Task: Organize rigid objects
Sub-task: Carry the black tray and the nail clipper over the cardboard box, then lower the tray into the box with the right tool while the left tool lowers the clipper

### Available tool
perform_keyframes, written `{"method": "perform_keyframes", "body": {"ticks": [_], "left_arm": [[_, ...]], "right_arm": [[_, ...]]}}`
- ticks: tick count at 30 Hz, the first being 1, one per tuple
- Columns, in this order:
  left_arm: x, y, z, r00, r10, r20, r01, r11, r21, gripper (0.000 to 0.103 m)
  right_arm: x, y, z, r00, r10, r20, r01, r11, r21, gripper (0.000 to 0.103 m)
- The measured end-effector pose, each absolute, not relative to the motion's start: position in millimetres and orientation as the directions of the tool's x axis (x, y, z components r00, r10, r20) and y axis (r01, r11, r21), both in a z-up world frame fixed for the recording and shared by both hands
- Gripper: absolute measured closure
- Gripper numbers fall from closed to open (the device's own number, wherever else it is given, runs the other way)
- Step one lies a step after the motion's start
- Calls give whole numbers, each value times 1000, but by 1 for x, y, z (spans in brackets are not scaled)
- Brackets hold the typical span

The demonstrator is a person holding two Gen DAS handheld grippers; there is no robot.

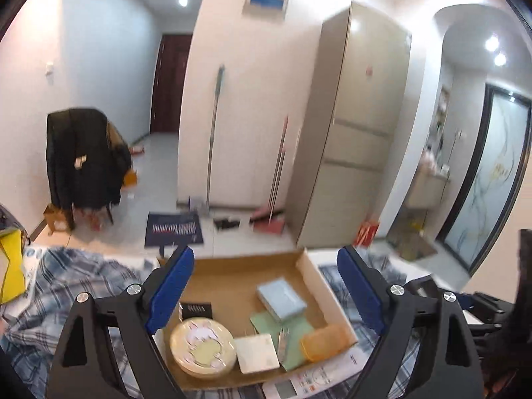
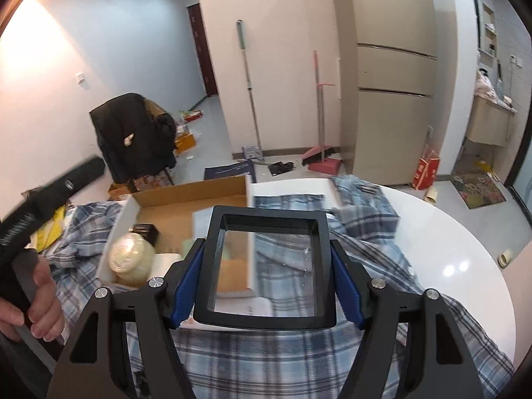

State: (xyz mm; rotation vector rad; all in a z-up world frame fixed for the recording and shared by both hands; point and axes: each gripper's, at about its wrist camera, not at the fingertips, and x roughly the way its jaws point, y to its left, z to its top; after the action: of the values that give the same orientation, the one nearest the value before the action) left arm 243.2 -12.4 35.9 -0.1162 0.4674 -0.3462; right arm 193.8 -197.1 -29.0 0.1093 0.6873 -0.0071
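An open cardboard box [image 1: 232, 266] lies on a plaid cloth. It holds a round cream tin [image 1: 201, 345], a small black box [image 1: 196, 311], a flat white box [image 1: 257, 352], a light blue box [image 1: 281, 297], green sheets [image 1: 299, 329] and an orange clear container [image 1: 326, 337]. My left gripper [image 1: 266, 286] hovers above the box, open wide with nothing between its blue pads. My right gripper [image 2: 266, 249] is shut on a black-framed clear case [image 2: 269, 214], held above the cloth just right of the cardboard box [image 2: 186, 196]. A hand [image 2: 36, 299] holds the left gripper's handle at that view's left edge.
The plaid cloth [image 2: 266, 359] covers much of a white round table [image 2: 449, 232]. A white remote-like device [image 1: 282, 389] lies in front of the box and a yellow bag [image 1: 10, 266] at the far left. Beyond the table stand a coat-draped chair [image 1: 83, 159] and a fridge [image 1: 359, 126].
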Motion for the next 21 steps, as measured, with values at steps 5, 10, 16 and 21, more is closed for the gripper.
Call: {"method": "perform_keyframes", "body": {"ticks": [5,10,16,21], "left_arm": [[239,23,35,882,-304,-359,265,952,-154,13],[269,69,19,885,-195,-422,111,970,-215,13],[294,100,-11,832,-216,-511,47,945,-323,13],[295,114,-22,813,-259,-521,29,913,-408,13]], "right_arm": [[209,-164,-24,776,43,-629,-1,998,67,34],[240,-132,-34,732,138,-667,-75,990,123,34],[291,-98,-66,643,237,-728,-128,971,203,34],[331,-81,-101,560,223,-798,-99,974,203,34]]}}
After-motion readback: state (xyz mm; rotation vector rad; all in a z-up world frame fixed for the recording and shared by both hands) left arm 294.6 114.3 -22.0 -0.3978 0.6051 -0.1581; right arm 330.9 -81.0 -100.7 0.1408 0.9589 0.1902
